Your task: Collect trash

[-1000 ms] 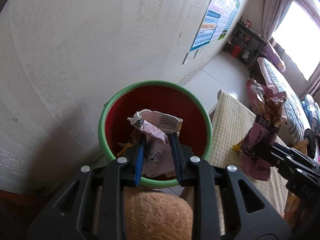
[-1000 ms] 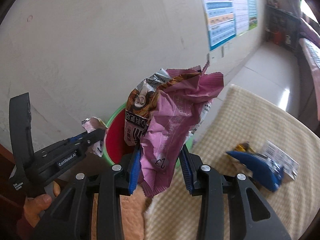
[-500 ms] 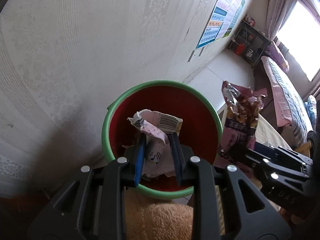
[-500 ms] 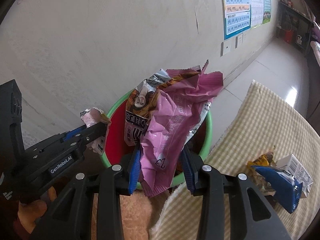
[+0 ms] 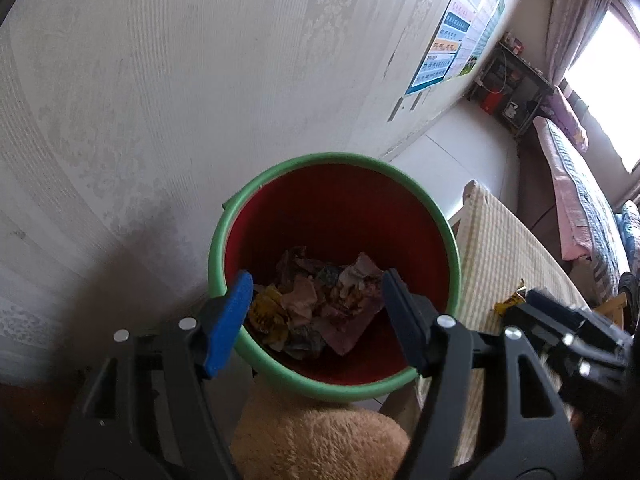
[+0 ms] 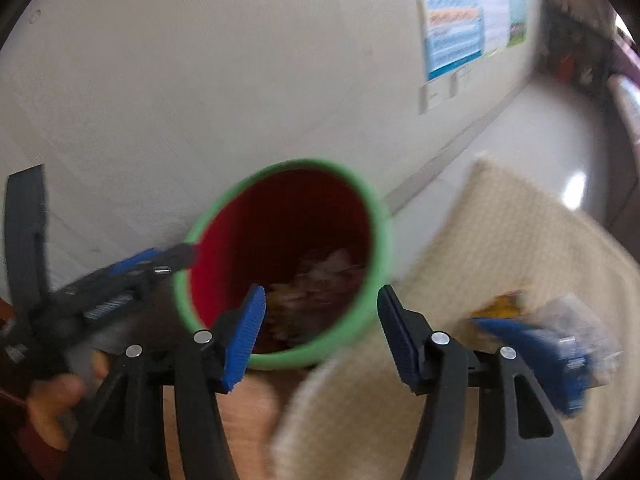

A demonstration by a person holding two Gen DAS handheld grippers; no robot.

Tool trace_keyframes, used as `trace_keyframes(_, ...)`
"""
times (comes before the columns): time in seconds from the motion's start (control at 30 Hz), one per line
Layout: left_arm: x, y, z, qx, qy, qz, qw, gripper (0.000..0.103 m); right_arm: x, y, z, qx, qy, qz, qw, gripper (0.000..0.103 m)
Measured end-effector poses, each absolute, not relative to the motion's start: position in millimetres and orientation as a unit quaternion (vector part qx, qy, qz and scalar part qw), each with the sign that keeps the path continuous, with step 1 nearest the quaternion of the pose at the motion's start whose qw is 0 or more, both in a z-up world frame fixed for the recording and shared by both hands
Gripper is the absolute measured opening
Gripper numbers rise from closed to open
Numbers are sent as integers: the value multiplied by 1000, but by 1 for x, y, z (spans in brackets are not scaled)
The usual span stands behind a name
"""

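Both grippers (image 5: 316, 316) (image 6: 320, 328) just opened, empty; wrappers (image 5: 316, 308) seemingly binned.

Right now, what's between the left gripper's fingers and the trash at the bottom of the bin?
Nothing: the left gripper hangs open and empty over the bin, with only air above the crumpled wrappers. The left wrist view shows it.

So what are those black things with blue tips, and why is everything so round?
A person holds two grabbing tools, one per hand, each carrying a wide-eyed camera that bends the picture. One picture looks along the left gripper, the other along the right gripper. Both have just been opening, with nothing between their jaws. Below sits a red bucket with a green rim, crumpled wrappers inside. Beside it, on the checked cloth, waits more trash: a blue packet and a yellow wrapper.
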State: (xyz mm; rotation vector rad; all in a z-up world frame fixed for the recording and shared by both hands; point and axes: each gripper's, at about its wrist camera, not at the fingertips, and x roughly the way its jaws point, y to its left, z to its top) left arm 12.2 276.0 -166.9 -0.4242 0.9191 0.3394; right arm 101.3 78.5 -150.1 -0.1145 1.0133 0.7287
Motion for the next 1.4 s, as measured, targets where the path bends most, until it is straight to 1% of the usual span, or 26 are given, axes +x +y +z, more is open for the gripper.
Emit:
trace_keyframes(0.1, 9, 268, -166, -204, 439, 158, 861, 64, 123, 50, -153, -88, 468, 281, 833, 63)
trace_keyframes(0.2, 11, 255, -167, -203, 443, 145, 861, 64, 150, 23, -174, -104, 511, 230, 822, 63)
trace_keyframes(0.23, 11, 250, -167, -202, 444, 141, 861, 64, 156, 16, -182, -106, 526, 220, 814, 62)
trace_keyframes(0.27, 13, 243, -166, -199, 446, 134, 862, 64, 159, 8, -191, -110, 541, 211, 807, 57)
trace_keyframes(0.3, 14, 238, -165, -197, 447, 128, 863, 64, 157, -2, -197, -110, 550, 208, 801, 56)
trace_keyframes(0.37, 17, 227, -165, -190, 450, 118, 865, 64, 144, -14, -198, -105, 543, 222, 803, 54)
trace_keyframes(0.4, 19, 221, -165, -184, 452, 112, 865, 64, 137, -20, -200, -110, 545, 224, 800, 37)
trace_keyframes(0.47, 24, 210, -166, -176, 458, 102, 865, 64, 124, -32, -202, -109, 545, 228, 799, 31)
trace_keyframes(0.5, 26, 204, -167, -174, 461, 95, 865, 64, 117, -41, -203, -99, 546, 230, 800, 25)
trace_keyframes(0.53, 29, 197, -168, -171, 463, 88, 865, 64, 112, -48, -202, -87, 547, 230, 800, 23)
trace_keyframes(0.7, 42, 163, -170, -150, 471, 54, 868, 64, 84, -89, -186, 0, 544, 221, 810, 22)
trace_keyframes(0.83, 55, 125, -177, -127, 484, 10, 866, 64, 63, -116, -179, 45, 549, 201, 810, 23)
trace_keyframes(1.07, 86, 49, -200, -73, 516, -73, 850, 64, 27, -142, -194, 63, 569, 155, 805, 23)
trace_keyframes(1.3, 114, 10, -233, -64, 562, -96, 819, 64, 9, -159, -190, 83, 566, 143, 808, 25)
trace_keyframes(1.33, 114, 9, -235, -63, 565, -96, 817, 59, 8, -160, -188, 80, 563, 141, 810, 25)
trace_keyframes(1.37, 113, 7, -237, -64, 569, -95, 814, 44, 9, -163, -188, 79, 561, 139, 812, 25)
trace_keyframes(1.4, 111, 7, -238, -66, 571, -94, 813, 40, 7, -166, -186, 79, 557, 135, 816, 25)
